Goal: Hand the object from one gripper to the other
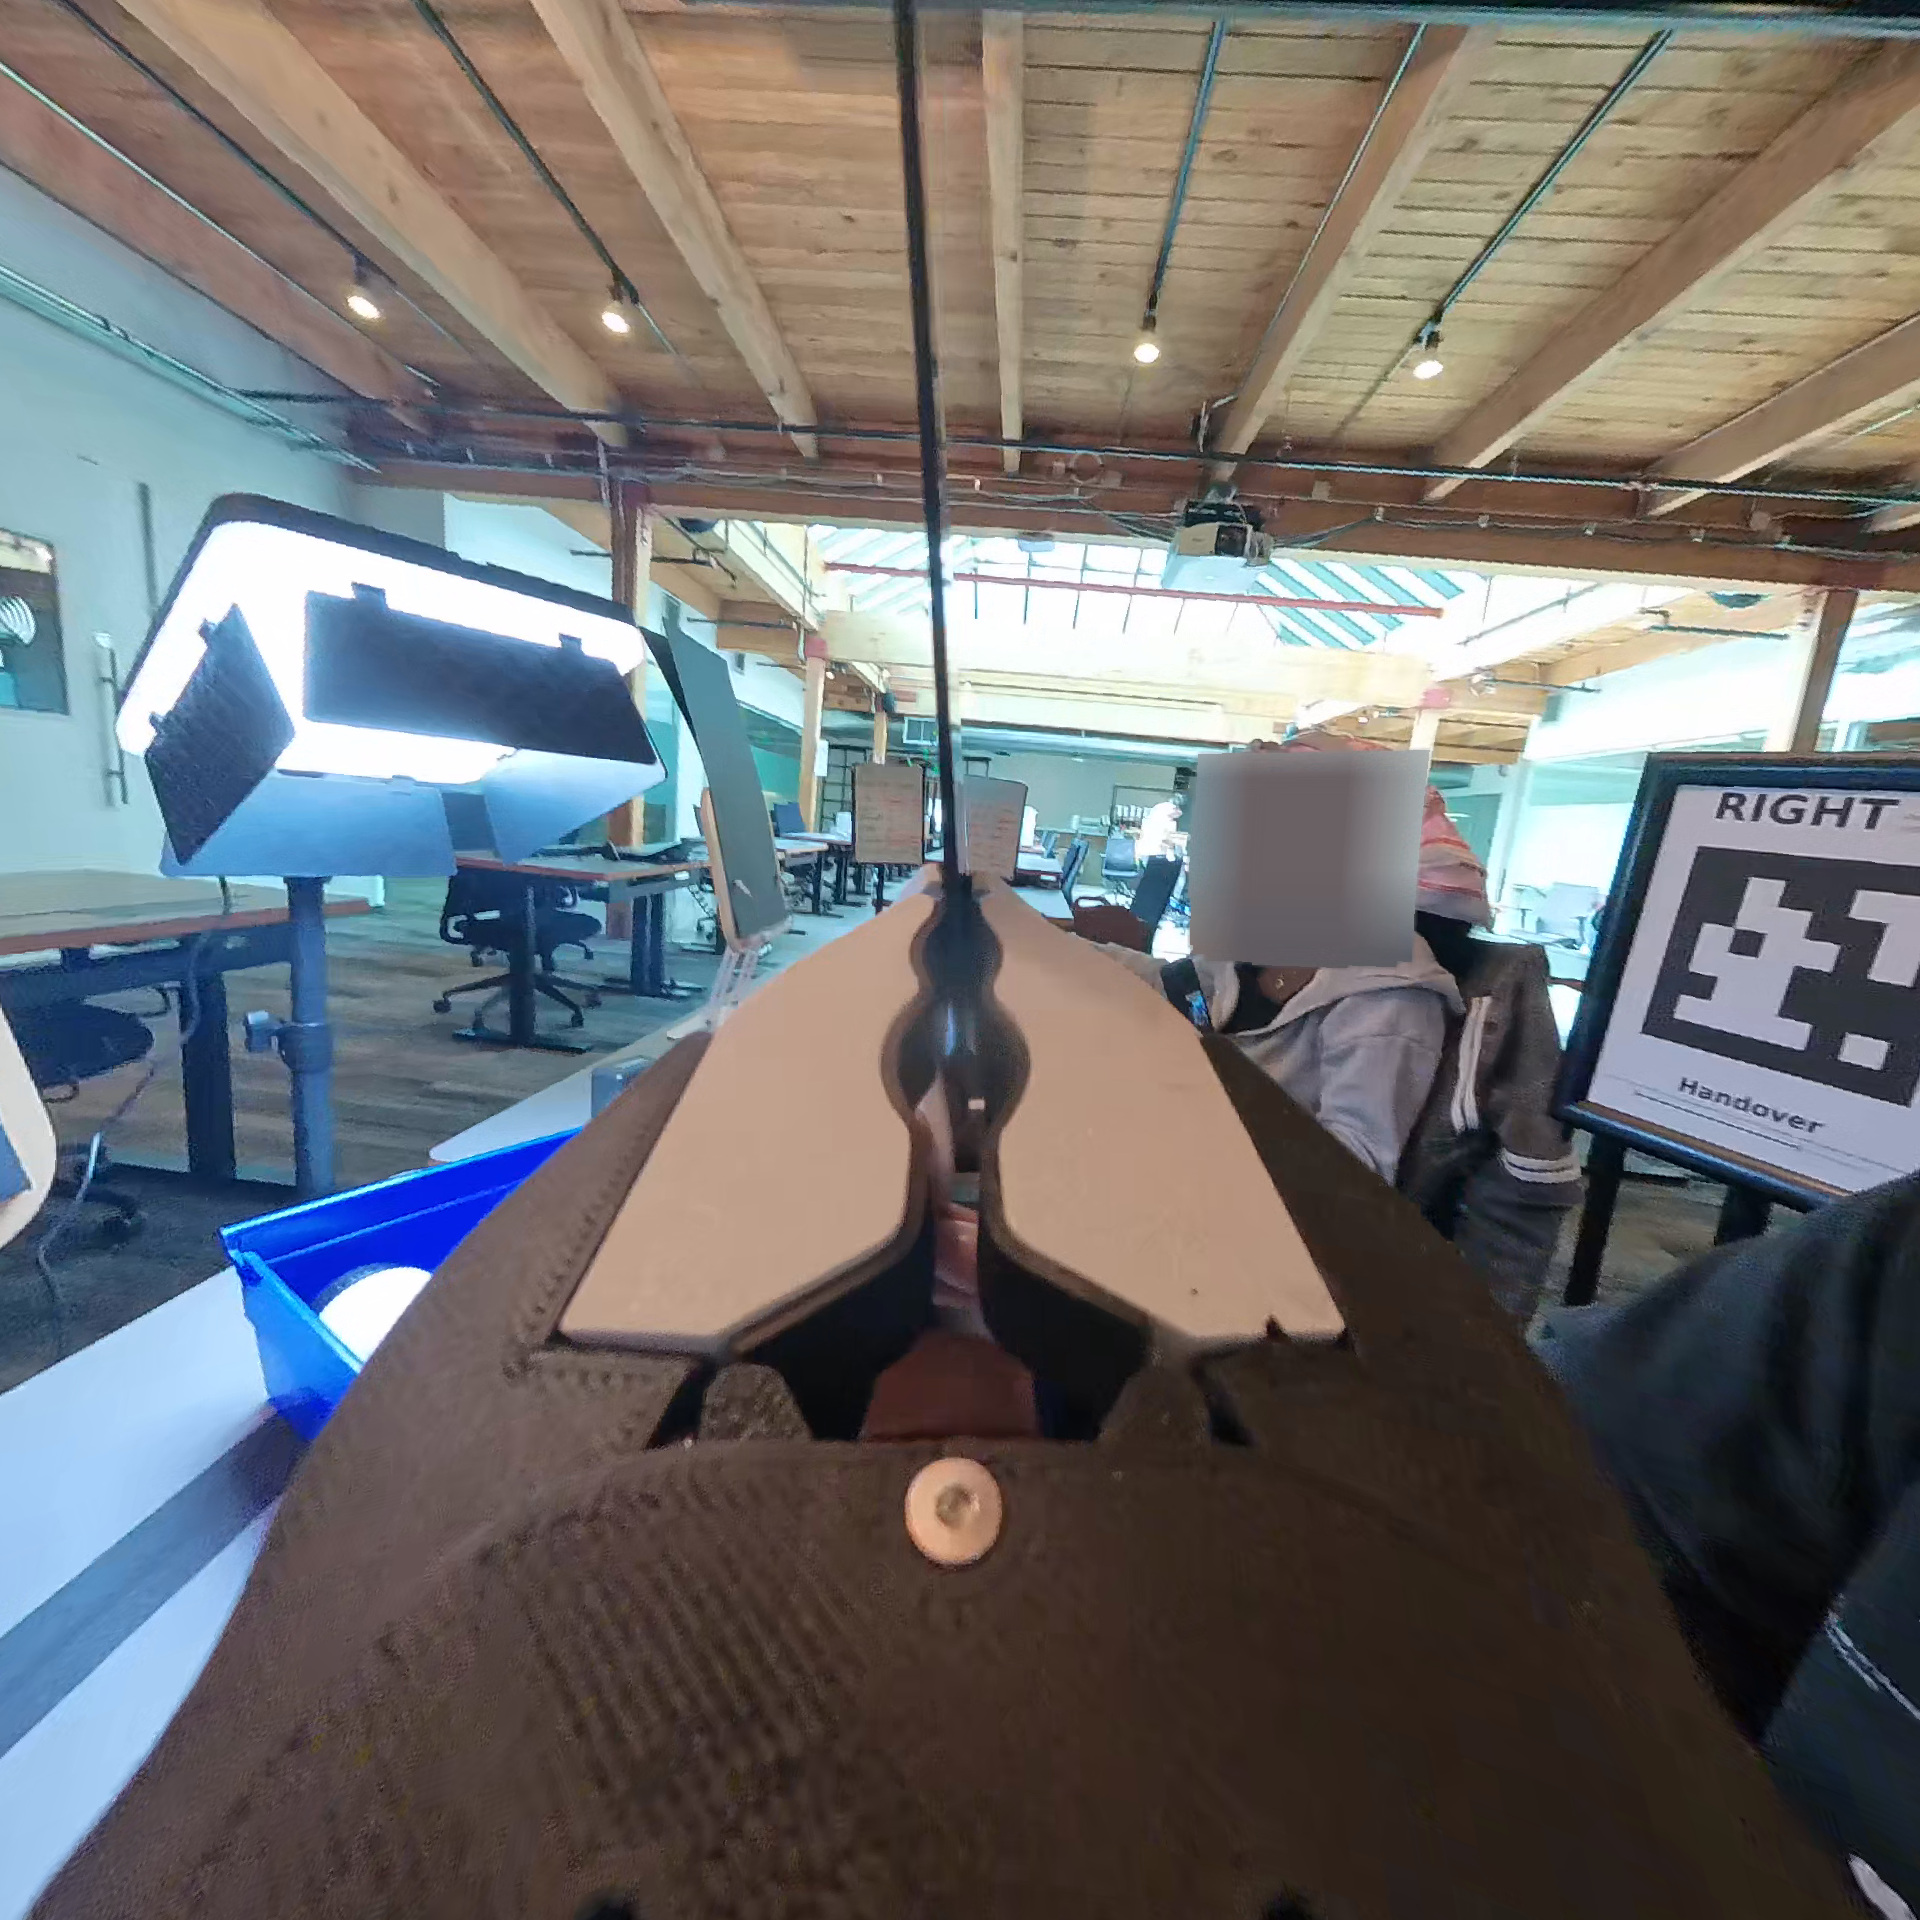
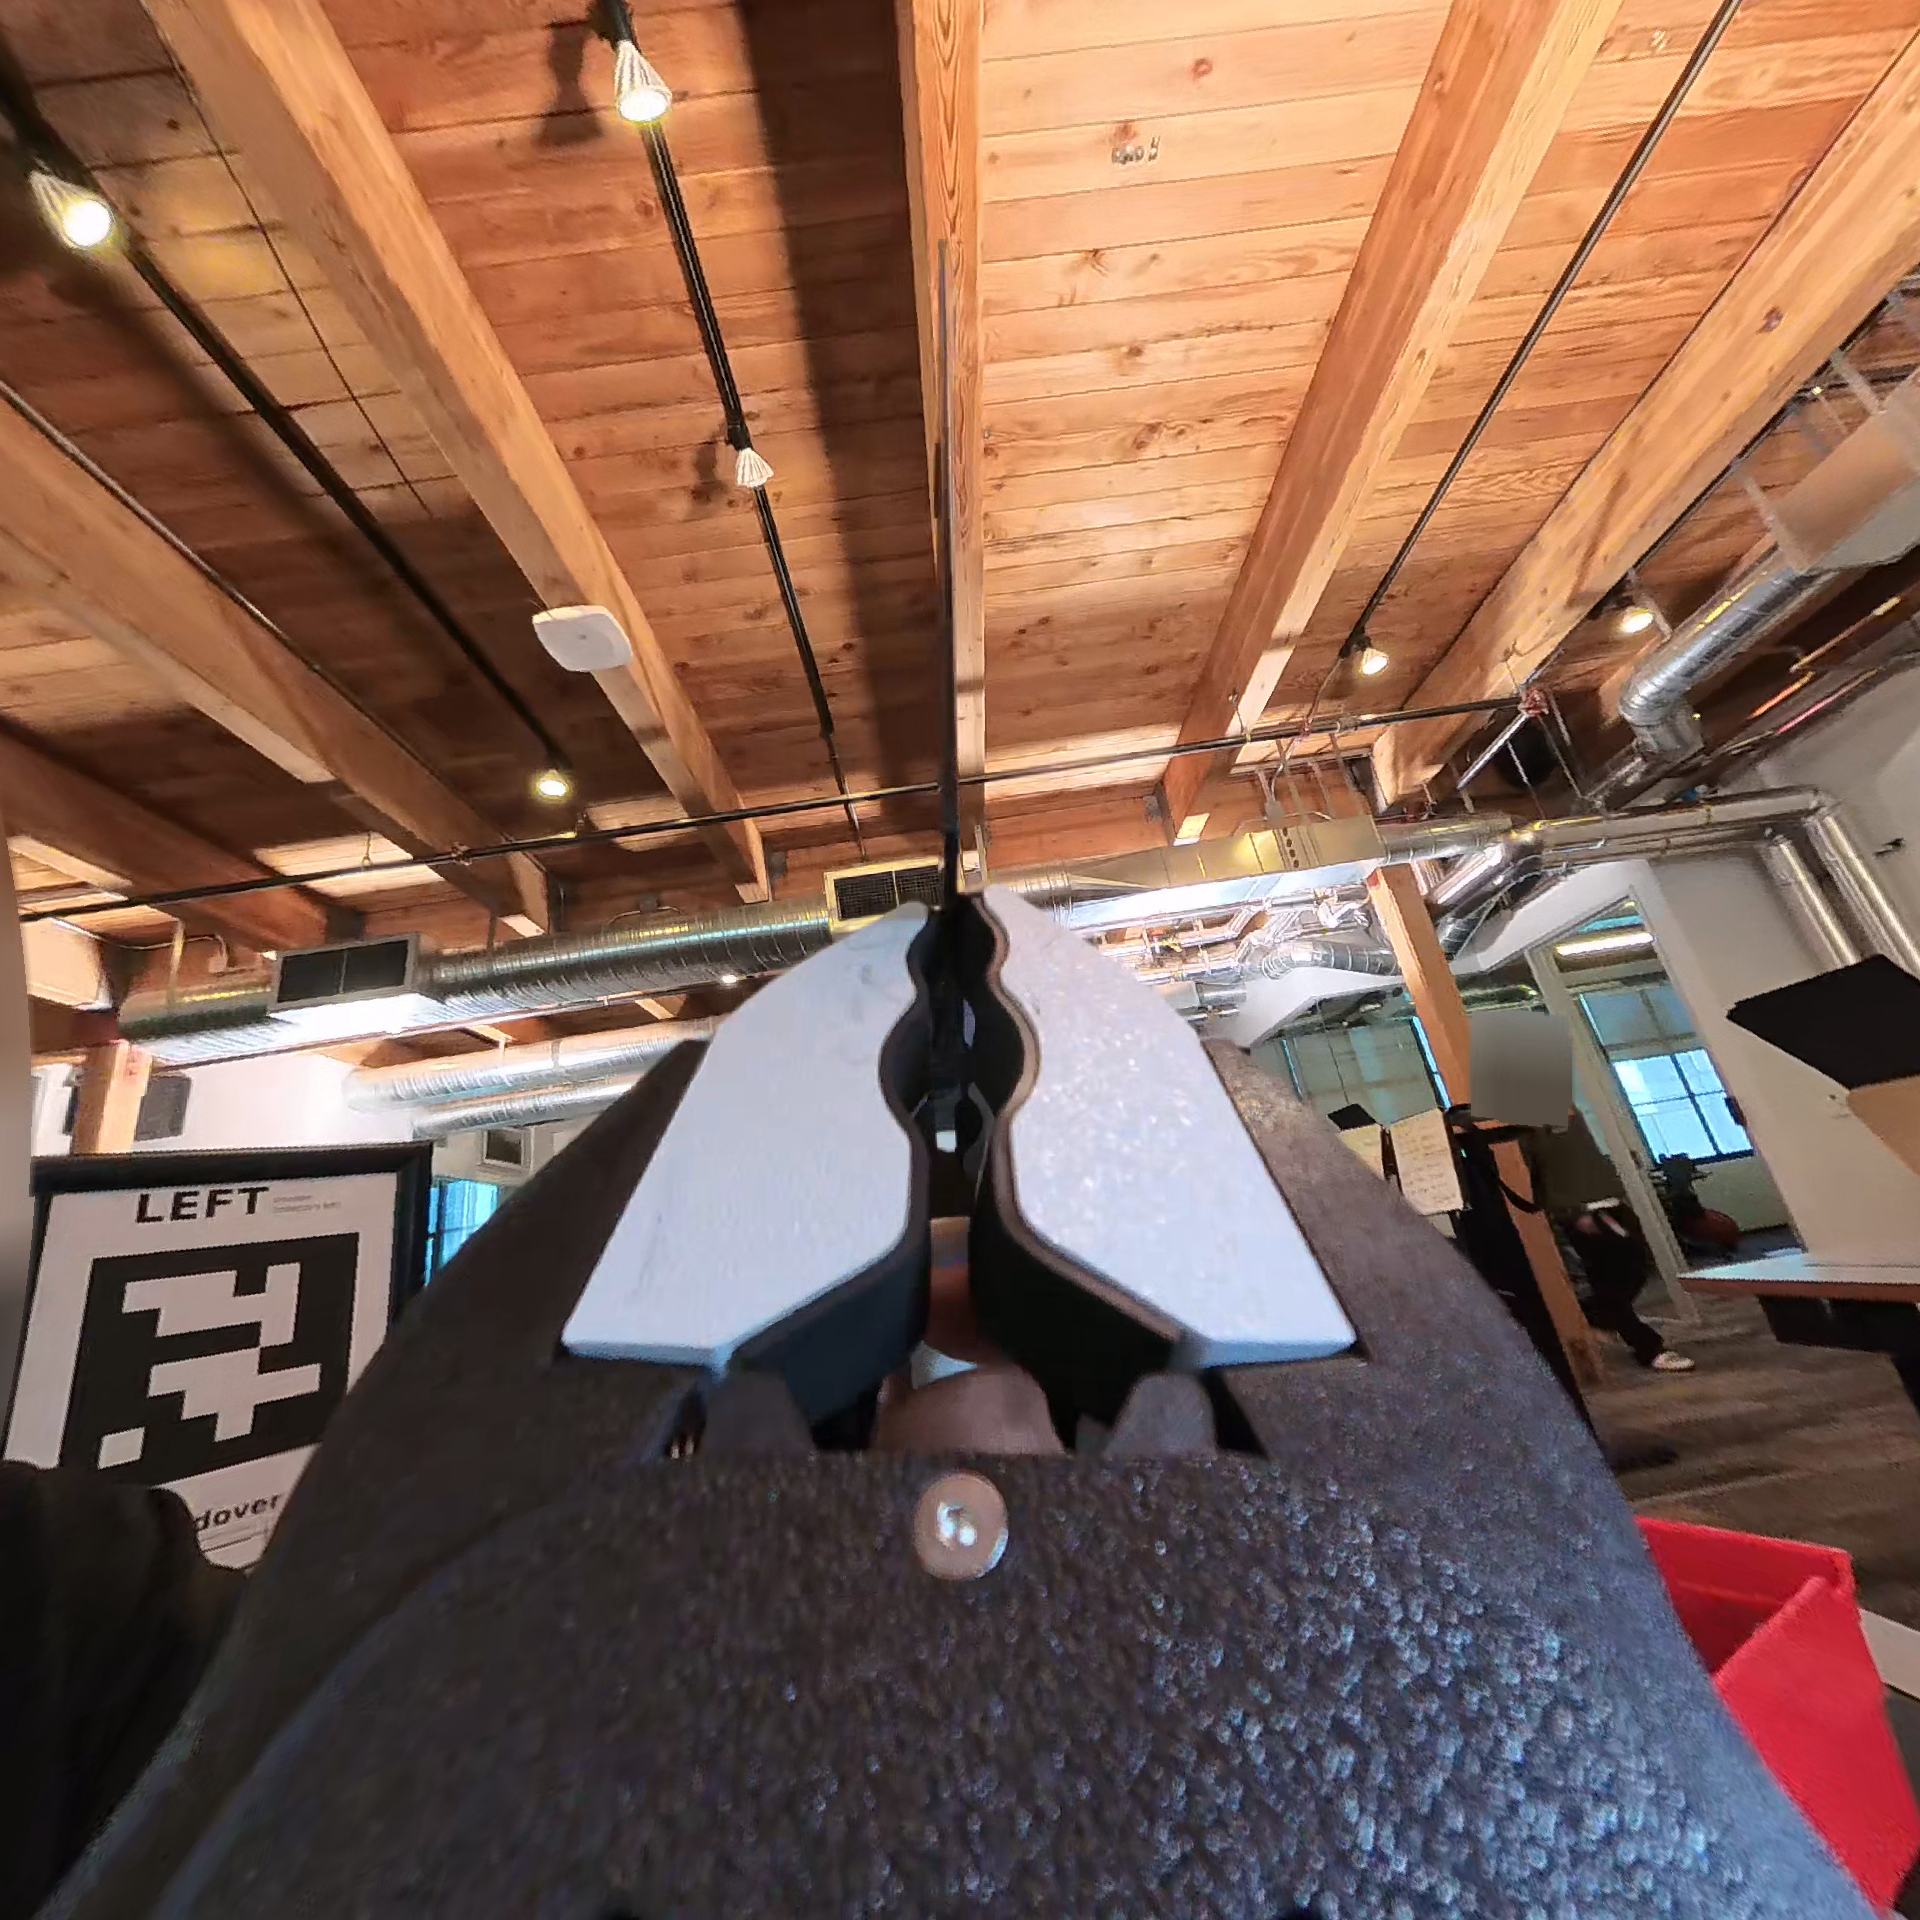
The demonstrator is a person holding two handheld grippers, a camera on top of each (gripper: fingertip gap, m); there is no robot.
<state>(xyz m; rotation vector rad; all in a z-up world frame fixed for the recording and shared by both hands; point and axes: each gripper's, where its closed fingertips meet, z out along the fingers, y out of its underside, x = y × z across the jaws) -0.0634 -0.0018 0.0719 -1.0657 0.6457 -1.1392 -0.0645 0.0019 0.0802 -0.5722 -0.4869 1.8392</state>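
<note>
In the left wrist view, my left gripper points up and forward. It is shut on a thin black strip that rises from the fingertips past the top edge of the view. In the right wrist view, my right gripper points up at the ceiling. It is shut on a thin black strip that ends in a tip high above the fingers. Neither view shows the other gripper. I cannot tell whether both hold the same strip.
A blue bin holding a white round object sits on the white table at the lower left. A lit light panel, a seated person and a framed marker sign stand behind. A red bin and another framed sign flank the right gripper. The grippers are tip to tip, or close to it.
</note>
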